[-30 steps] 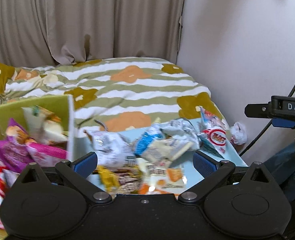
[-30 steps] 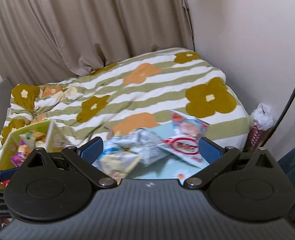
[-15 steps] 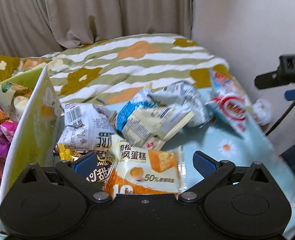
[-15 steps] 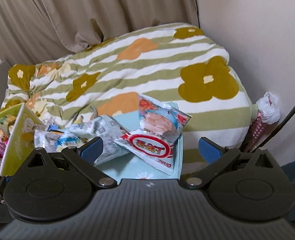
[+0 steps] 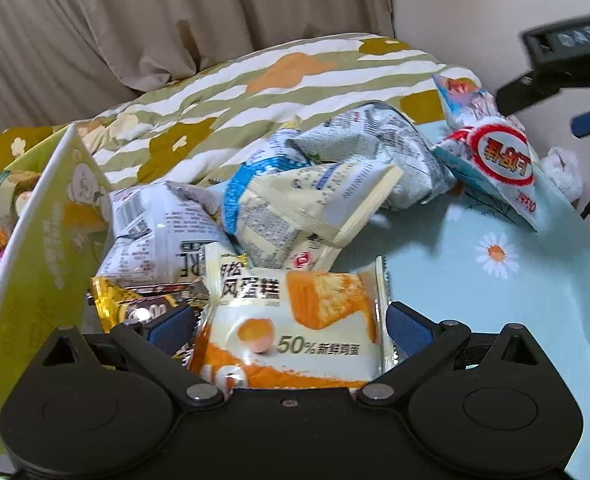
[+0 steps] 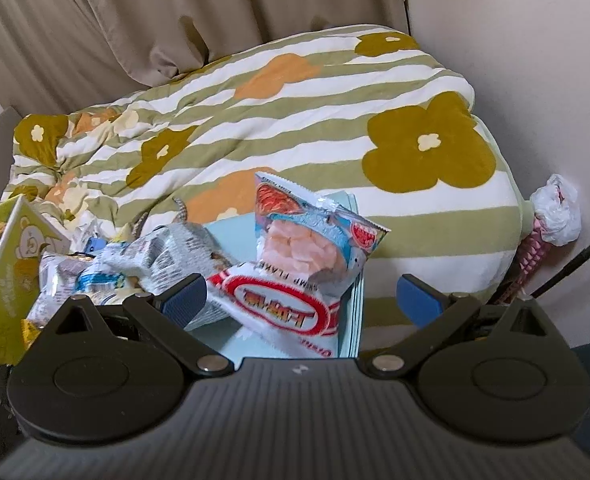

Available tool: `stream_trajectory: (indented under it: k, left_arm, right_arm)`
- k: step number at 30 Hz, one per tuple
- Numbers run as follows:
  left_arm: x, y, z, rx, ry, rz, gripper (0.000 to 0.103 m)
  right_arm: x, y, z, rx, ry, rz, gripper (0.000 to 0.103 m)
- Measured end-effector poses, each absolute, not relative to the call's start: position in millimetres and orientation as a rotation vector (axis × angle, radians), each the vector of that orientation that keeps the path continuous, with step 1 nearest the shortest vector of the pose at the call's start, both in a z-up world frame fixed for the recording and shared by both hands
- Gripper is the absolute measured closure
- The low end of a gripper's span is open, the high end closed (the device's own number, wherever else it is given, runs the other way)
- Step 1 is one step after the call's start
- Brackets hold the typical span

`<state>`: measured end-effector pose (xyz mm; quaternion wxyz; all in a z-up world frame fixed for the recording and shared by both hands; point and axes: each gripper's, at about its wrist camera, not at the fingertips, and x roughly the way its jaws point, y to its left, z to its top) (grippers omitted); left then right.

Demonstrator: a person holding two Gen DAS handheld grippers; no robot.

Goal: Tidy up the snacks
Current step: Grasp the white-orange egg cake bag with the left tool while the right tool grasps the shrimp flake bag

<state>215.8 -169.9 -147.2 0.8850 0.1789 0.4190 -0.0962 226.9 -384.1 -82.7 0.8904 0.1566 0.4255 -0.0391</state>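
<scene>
Several snack packets lie piled on a light blue daisy-print cloth. In the left wrist view my left gripper stands open around an orange-and-white cake packet, one blue pad on each side of it. Behind it lie a cream wafer packet, grey-white packets and a gold packet. In the right wrist view my right gripper is open over a shrimp-flake bag with a red oval label, which also shows in the left view.
A yellow-green snack box stands at the left with packets inside; its flap shows in the right view. A striped flower-print quilt fills the back. Curtain, wall, a cable and a wrapped cone are at the right.
Both grippers have moved forward and down toward the pile. The cake packet now lies between the left fingers, and the shrimp-flake bag between the right fingers.
</scene>
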Motion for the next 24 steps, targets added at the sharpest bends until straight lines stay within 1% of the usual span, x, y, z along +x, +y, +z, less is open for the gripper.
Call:
stream_trajectory:
  k: [7, 9, 13, 17, 24]
  left_arm:
    - [217.3, -175.6, -156.5, 0.376, 0.893, -0.229, 0.003]
    - [219.4, -174.3, -157.3, 0.358, 0.908, -0.239, 0.005]
    - [221.9, -169.8, -156.7, 0.316, 0.937, -0.26, 0.01]
    - [224.9, -164.5, -155.4, 0.274, 0.956, -0.297, 0.02]
    - [218.3, -161.1, -151.7, 0.242, 0.973, -0.317, 0.021]
  right_arm:
    - [249.0, -388.0, -97.5, 0.328, 0.899, -0.084, 0.0]
    - [254.3, -387.3, -101.3, 0.329, 0.903, -0.076, 0.0]
    - [264.3, -385.3, -110.6, 0.347, 0.924, -0.064, 0.0]
    - [273.2, -383.8, -120.3, 0.377, 0.939, -0.058, 0.0]
    - [281.6, -381.2, -128.1, 0.38, 0.93, -0.069, 0.0]
